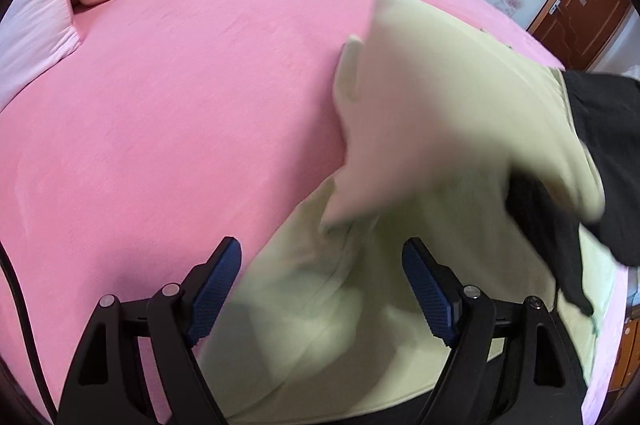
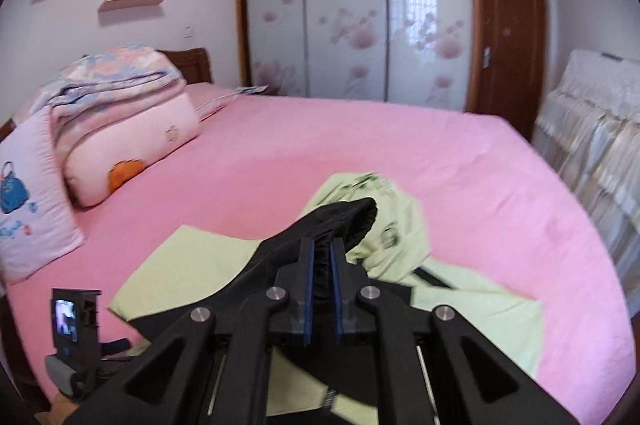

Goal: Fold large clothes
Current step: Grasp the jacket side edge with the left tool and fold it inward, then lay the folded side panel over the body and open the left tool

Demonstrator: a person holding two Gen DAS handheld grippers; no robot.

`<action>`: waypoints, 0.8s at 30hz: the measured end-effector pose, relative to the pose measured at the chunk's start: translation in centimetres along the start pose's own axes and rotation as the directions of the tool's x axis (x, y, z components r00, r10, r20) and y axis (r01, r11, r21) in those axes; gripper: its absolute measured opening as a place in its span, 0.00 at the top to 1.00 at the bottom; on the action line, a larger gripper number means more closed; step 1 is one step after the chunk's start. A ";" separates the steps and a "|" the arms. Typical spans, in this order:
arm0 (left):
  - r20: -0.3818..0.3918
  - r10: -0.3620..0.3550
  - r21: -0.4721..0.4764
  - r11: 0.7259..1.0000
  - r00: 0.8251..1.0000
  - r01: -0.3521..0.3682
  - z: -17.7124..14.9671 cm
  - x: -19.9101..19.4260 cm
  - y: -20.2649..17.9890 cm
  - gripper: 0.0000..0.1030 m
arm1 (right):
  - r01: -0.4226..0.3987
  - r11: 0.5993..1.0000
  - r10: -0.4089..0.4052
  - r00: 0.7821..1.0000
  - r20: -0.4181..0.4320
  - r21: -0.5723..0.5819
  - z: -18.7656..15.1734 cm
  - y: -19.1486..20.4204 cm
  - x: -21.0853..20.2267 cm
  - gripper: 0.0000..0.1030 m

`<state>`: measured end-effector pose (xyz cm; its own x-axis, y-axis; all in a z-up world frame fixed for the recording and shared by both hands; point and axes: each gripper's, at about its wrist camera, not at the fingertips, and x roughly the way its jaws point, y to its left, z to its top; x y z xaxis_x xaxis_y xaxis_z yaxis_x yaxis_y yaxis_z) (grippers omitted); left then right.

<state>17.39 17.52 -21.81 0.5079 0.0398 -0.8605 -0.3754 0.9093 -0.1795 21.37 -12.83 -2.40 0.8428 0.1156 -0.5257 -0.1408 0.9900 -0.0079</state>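
A pale green garment [image 1: 440,105] lies partly lifted and rumpled on the pink bed [image 1: 160,105]. In the left wrist view my left gripper [image 1: 322,249] hangs open just above its near part, with nothing between the blue pads. A black garment [image 1: 600,145] drapes over the green one at the right. In the right wrist view my right gripper [image 2: 322,245] is shut on a fold of the black garment [image 2: 344,221], raised above the green garment [image 2: 192,265] and the bed [image 2: 480,185].
Pink pillows [image 2: 132,153] and a folded quilt [image 2: 120,77] sit at the bed's left end. A sliding wardrobe [image 2: 352,17], a brown door [image 2: 508,45] and lace-covered furniture [image 2: 592,129] stand beyond. A camera unit with a lit screen [image 2: 74,325] shows at lower left.
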 end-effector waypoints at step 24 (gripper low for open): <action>-0.074 -0.011 0.099 0.995 0.997 0.018 1.9 -3.2 2.0 0.41 | 0.080 0.939 0.056 0.923 -0.381 0.333 -11.2 -15.2 6.8 0.52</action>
<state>16.53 19.99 -18.48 0.4535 -0.0008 -0.8913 -0.2876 0.9464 -0.1471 23.39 -27.95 -15.41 0.5721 0.1315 -0.8096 0.1087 0.9662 0.2338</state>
